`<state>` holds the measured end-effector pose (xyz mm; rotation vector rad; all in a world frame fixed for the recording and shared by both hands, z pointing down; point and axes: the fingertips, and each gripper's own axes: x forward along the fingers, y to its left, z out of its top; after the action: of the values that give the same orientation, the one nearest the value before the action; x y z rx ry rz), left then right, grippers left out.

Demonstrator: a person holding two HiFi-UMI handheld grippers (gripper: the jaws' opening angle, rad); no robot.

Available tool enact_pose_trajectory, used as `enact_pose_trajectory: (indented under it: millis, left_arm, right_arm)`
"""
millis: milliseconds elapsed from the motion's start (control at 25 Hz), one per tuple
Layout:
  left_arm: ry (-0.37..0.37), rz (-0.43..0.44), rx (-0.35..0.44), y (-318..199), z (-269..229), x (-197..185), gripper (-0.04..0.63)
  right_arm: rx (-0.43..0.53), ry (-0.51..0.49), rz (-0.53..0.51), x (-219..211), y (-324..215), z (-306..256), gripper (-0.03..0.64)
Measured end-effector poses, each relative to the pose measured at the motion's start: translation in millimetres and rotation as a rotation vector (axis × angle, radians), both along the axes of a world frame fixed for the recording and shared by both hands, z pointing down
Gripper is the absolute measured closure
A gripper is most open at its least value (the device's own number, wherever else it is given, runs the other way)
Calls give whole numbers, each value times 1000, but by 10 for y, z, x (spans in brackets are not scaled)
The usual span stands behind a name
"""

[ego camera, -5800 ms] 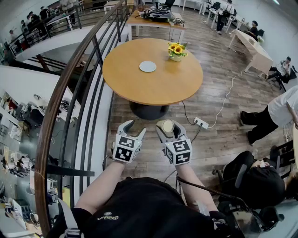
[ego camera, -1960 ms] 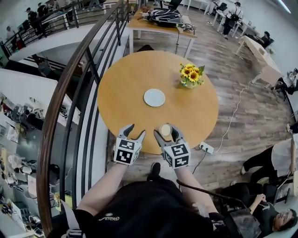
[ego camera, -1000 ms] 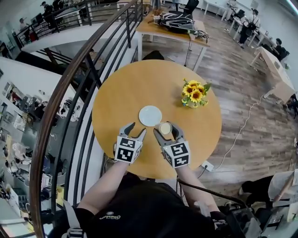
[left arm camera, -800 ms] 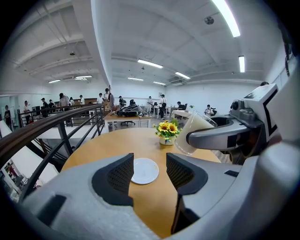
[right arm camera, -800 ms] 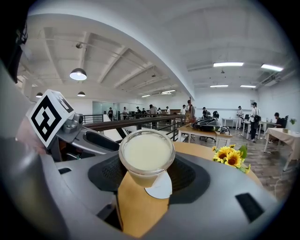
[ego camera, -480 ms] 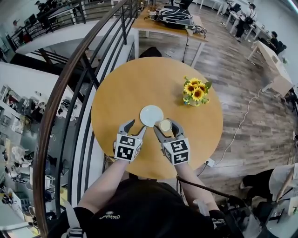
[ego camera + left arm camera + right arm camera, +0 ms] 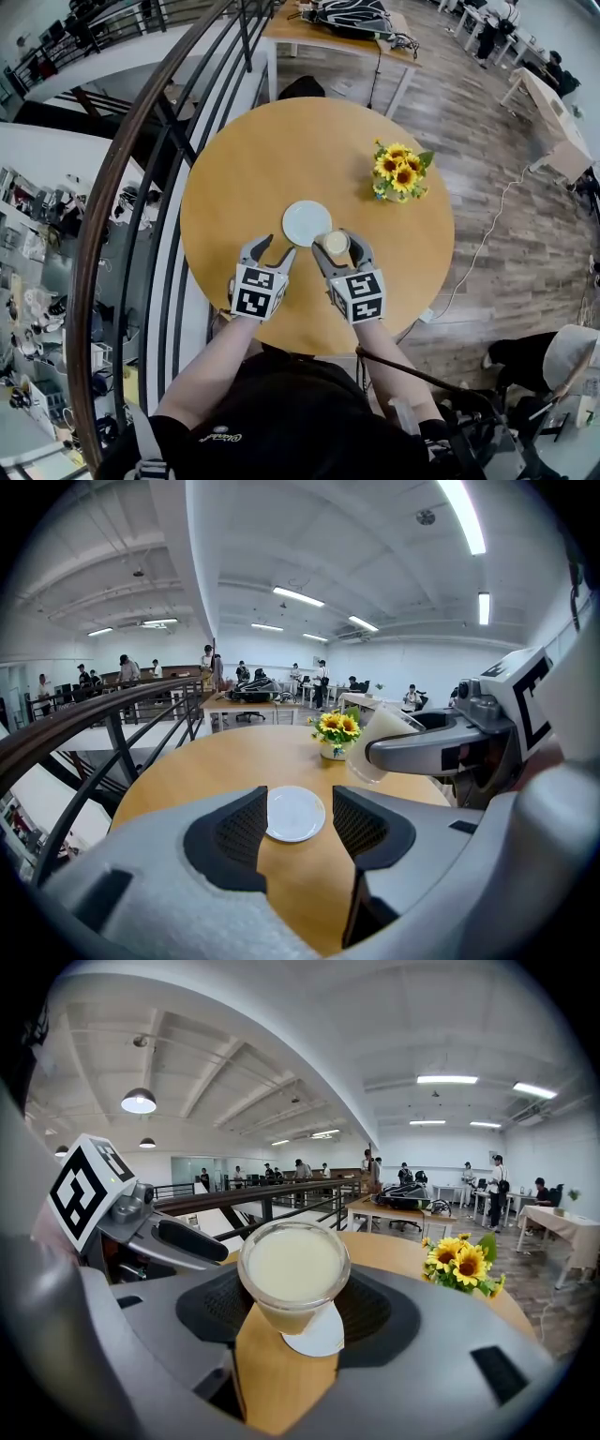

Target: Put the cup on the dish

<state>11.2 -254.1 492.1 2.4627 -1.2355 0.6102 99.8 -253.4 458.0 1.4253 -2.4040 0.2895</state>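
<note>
Right gripper (image 7: 337,247): grey jaws clamped on the cup (image 7: 293,1274), which is round-rimmed, tapered and translucent, pale cream inside, held upright clear of the table (image 7: 244,159). The table is round, smooth wood.

Dish (image 7: 307,223): flat glossy white disc just ahead of that gripper's tips, slightly left.

Left gripper (image 7: 269,249): textured pads (image 7: 239,832) moderately apart, nothing between, dish straight ahead.

Dish (image 7: 319,1337) mostly behind cup (image 7: 293,1274) (right gripper view), distant people (image 7: 495,1183) too small, perhaps standing.
</note>
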Motion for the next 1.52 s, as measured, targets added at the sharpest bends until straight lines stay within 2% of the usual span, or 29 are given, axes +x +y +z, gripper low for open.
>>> enact_pose_trajectory:
  millis: [360,840,1080,1520]
  left_arm:
    - [-13,-3,-52,-98,326,-8,378]
    - [-20,-5,-142,-245,934,2,416]
    - [-9,10,-161,-317,1013,47,416]
    - [-2,29,-171,-498,1163,72,416]
  right_arm:
    - [-54,5,9,-2,-99,318,357]
    - [-140,11,35,-20,-247,952,357]
    - [-164,21,33,-76,-353,1112,357]
    - [-178,83,9,-195,-871,1398,357]
